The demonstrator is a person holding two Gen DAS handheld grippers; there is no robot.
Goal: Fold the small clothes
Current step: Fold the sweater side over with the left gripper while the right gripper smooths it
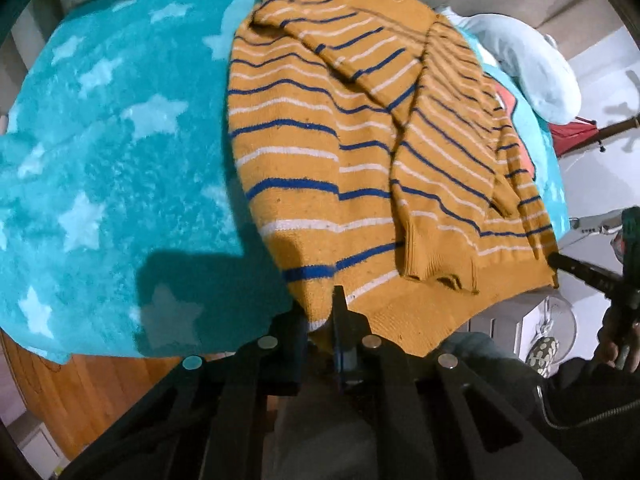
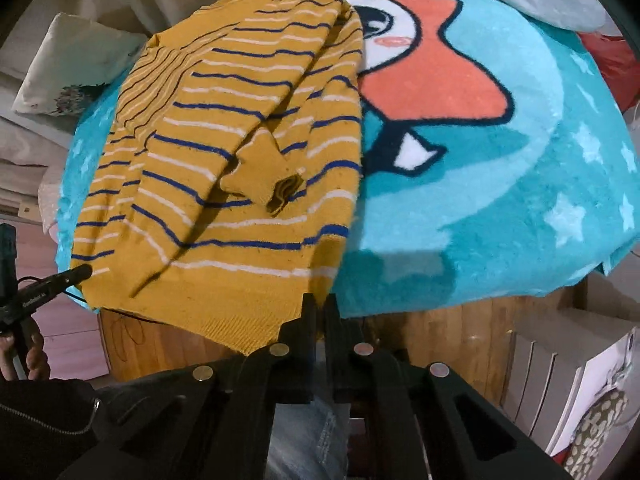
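1. My left tongs (image 1: 322,312) are pinched tight on the near left corner of the sweater's (image 1: 320,128) ribbed hem; the cloth bunches up between the 2 tips.
2. My right tongs (image 2: 320,308) are clamped on the other hem corner, and the ribbed edge hangs slack between my 2 grips, off the front of the surface (image 2: 440,332).
3. The sweater is mustard-yellow knit with thin blue and white stripes running across it, and a plain ribbed band at the hem.
4. Beyond both tongs its body lies on a teal blanket (image 1: 100,140) with pale stars; the collar end is farthest from me.
5. Both sleeves are folded in over the body. 1 ribbed cuff (image 2: 276,188) lies just ahead of my right tongs, its opening turned toward me.
6. From the left tongs, the right one shows at the far right hem corner, with my hand (image 1: 616,344) on its handle.
7. To the right of my right tongs the blanket shows a cartoon figure (image 2: 420,80) in orange, white and black.
8. The surface under the blanket is wooden.
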